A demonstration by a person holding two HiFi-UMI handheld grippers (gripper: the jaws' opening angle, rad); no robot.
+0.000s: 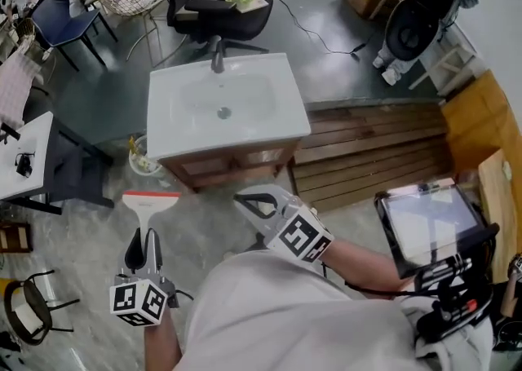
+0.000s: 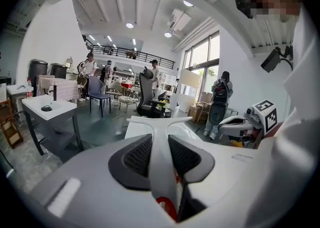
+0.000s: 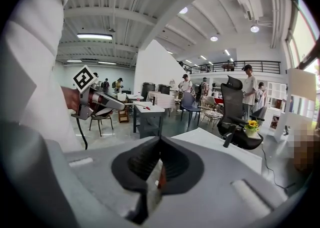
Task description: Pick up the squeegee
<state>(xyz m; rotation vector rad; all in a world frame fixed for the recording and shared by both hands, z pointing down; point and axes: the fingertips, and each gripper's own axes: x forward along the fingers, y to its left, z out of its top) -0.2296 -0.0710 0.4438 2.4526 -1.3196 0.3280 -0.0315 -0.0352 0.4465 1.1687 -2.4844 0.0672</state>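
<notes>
The squeegee (image 1: 151,200) has a white handle and a red-edged blade, and it hangs over the floor in front of the washbasin (image 1: 167,121). My left gripper (image 1: 143,240) is shut on its handle, blade pointing away from me. In the left gripper view the white handle (image 2: 159,142) runs between the dark pads (image 2: 137,157) out to the T-shaped head. My right gripper (image 1: 244,200) is shut and empty, to the right of the squeegee near the basin cabinet. In the right gripper view its jaws (image 3: 159,164) meet with nothing between them, and the left gripper (image 3: 95,99) shows at the left.
A faucet (image 1: 217,56) stands at the basin's back. Wooden decking (image 1: 367,149) lies to the right, an office chair (image 1: 212,2) behind the basin, a white table (image 1: 24,157) at the left. A tablet (image 1: 428,223) sits by my right side. A small bin (image 1: 143,159) stands beside the cabinet.
</notes>
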